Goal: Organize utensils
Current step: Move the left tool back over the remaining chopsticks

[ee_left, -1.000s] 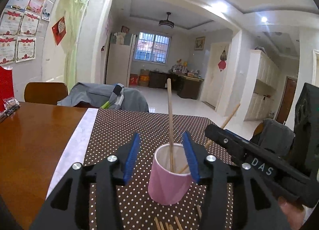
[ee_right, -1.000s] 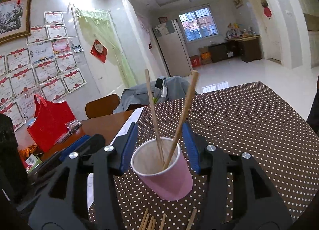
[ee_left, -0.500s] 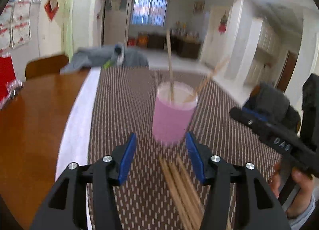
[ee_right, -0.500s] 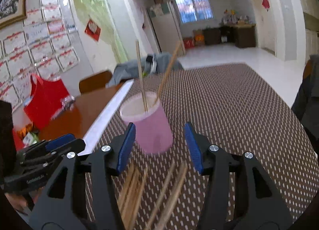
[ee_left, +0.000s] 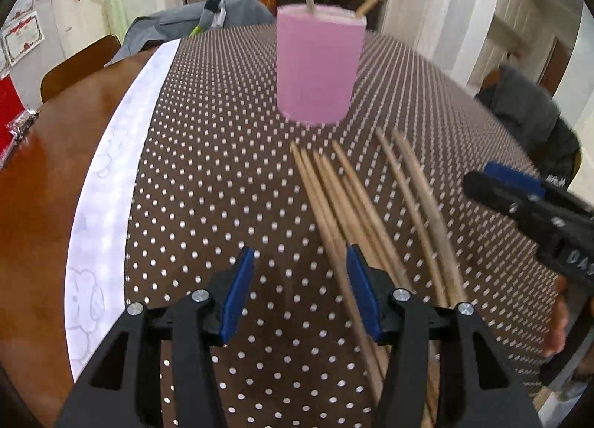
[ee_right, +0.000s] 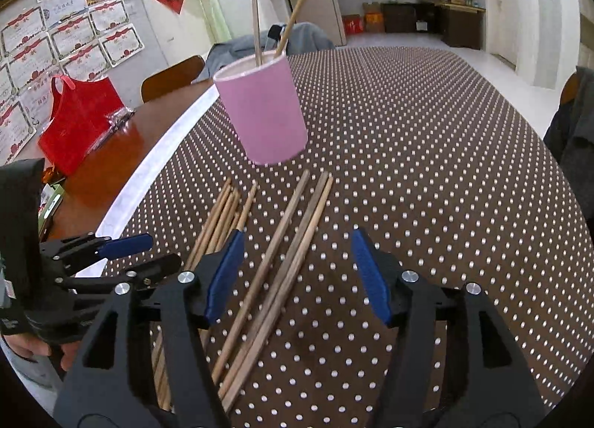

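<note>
One pink cup (ee_right: 261, 112) stood upright on dotted tablecloth (ee_right: 427, 153), two chopsticks (ee_right: 255, 15) leaning inside. Loose chopsticks (ee_right: 274, 260) lay flat just in front of cup: about eight, cluster of five beside darker three; exact count unclear. Left tongs (ee_left: 299, 287) gaped, nothing gripped, cluster passing under right-hand finger. Right tongs (ee_right: 295, 272) had just been widening, empty, darker three between fingers below. Right view alone showed red bag (ee_right: 80, 123); left view alone, hand (ee_left: 557, 324) on right tongs.
</note>
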### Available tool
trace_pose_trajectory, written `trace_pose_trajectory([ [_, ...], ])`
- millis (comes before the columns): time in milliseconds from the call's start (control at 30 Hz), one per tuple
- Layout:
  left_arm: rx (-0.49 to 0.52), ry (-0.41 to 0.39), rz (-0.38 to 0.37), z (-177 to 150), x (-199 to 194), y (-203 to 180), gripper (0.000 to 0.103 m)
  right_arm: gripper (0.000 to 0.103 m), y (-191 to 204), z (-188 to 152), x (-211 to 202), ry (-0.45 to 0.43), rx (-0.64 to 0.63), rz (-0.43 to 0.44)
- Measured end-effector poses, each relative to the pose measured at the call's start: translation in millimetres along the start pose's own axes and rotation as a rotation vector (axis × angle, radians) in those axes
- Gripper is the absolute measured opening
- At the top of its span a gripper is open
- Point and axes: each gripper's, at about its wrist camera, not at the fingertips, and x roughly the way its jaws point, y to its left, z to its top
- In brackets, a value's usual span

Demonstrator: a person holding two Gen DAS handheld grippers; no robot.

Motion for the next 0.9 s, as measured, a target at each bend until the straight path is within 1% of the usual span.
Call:
trace_pose_trajectory([
  [67,0.013,0.012,0.018,-2.1,3.3,-1.6,0.051,0.06,-2.5,-3.4,1.0,0.012,0.004,0.002],
  [233,0.032,0.006,0.022,-1.7,5.5,-5.3,0.052,0.061,-5.6,-6.6,4.2,0.03,0.011,0.001],
  [267,0.037,0.005,0.034,-0.6,6.8,-6.4,0.055,0.061,-5.6,-6.5,6.3,0.033,0.012,-0.001],
  [367,0.047,-0.004,0.076,2.3,9.3,-9.0,0.057,0.061,-5.3,-7.4,10.3,0.043,0.015,-0.006],
  [467,0.053,-0.009,0.09,1.7,9.2,-8.7,0.057,0.061,-3.5,-7.6,14.1,0.053,-0.006,-0.033],
  [600,0.051,-0.006,0.084,-0.8,7.7,-2.5,0.057,0.061,1.6,-2.3,20.6,0.056,-0.034,-0.09],
  [767,0.057,0.003,0.071,-0.2,8.2,-0.3,0.057,0.061,1.7,-1.3,28.9,0.073,-0.052,-0.137],
  [800,0.063,0.025,0.088,-0.3,12.3,-1.2,0.058,0.061,2.5,-1.1,32.5,0.086,-0.056,-0.136],
  [833,0.064,0.006,0.099,-0.4,11.7,-1.6,0.058,0.061,3.4,-0.9,34.4,0.093,-0.059,-0.133],
  [900,0.07,0.003,0.108,0.5,12.8,-2.7,0.058,0.061,7.6,-0.7,40.7,0.11,-0.075,-0.143],
])
